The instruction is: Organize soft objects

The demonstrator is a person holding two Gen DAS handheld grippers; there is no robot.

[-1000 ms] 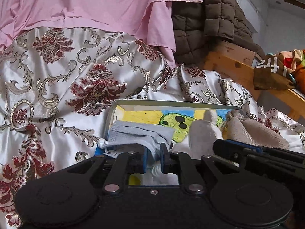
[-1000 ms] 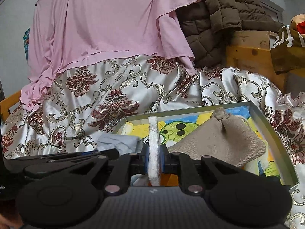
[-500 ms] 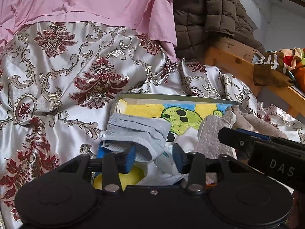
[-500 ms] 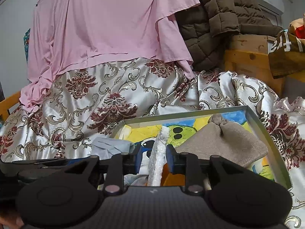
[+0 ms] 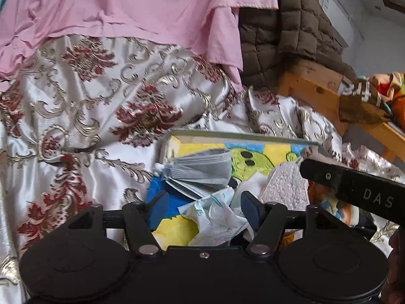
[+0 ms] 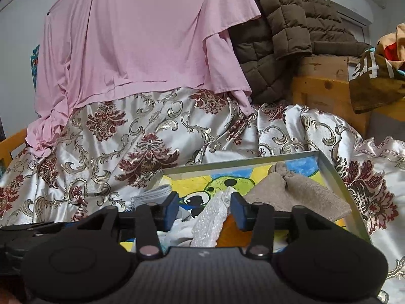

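A shallow metal tray (image 5: 240, 136) (image 6: 336, 177) with a cartoon picture on its floor lies on the satin cloth. In it are a grey face mask (image 5: 200, 169) (image 6: 154, 193), a crumpled white wrapper (image 5: 215, 217), a white foam sheet (image 5: 286, 187) (image 6: 212, 223) and a beige cloth pouch (image 6: 291, 192). My left gripper (image 5: 205, 209) is opening over the tray's near left; the wrapper lies loose between its blue pads. My right gripper (image 6: 205, 212) is also opening; the foam sheet stands between its pads, leaning right, unpressed.
Patterned white and red satin cloth (image 6: 141, 139) covers the surface around the tray. A pink garment (image 6: 141, 40) and a brown quilted jacket (image 6: 286, 25) hang behind. A wooden frame (image 6: 326, 88) with colourful fabric (image 5: 374, 96) stands at the right.
Both grippers went from shut to wide apart. The left let go of the white wrapper and drew back a little; the right let go of the foam sheet, which now leans.
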